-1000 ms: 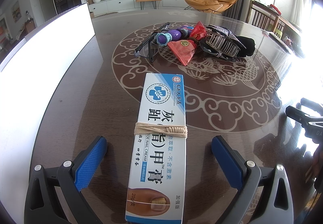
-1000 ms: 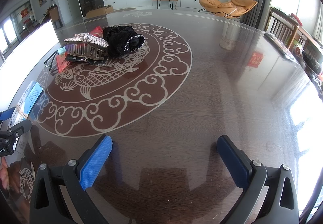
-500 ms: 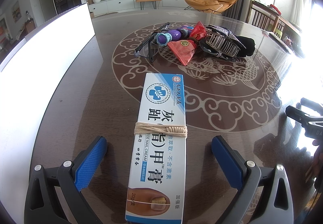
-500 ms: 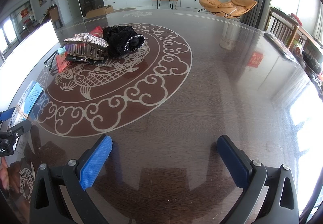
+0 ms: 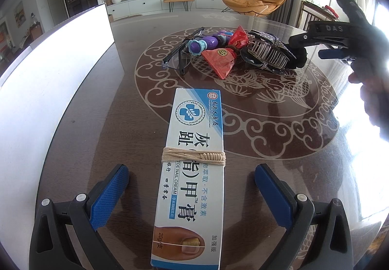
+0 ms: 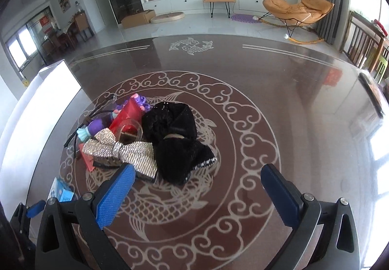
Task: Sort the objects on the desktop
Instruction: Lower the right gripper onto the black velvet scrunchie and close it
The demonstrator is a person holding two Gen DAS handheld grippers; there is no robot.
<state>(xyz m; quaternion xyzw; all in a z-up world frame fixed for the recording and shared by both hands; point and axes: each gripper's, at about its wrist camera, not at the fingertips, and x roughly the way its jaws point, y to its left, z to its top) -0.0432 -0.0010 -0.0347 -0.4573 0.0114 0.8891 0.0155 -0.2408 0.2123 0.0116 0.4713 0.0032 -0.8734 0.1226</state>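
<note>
My left gripper [image 5: 192, 193] spread wide, straddling the cream box [image 5: 192, 172] without contact. My right gripper [image 6: 198, 193] released, above the black hair bow [image 6: 175, 146] on the desk [image 6: 304, 112].

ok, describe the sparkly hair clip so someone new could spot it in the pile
Find the ring-and-fish pattern inlaid in the dark table; a pile of small items sits on it. The hair clip lies at the pile's near edge, against the black fuzzy fabric. It alone is covered in silver rhinestones, with long comb teeth.
</note>
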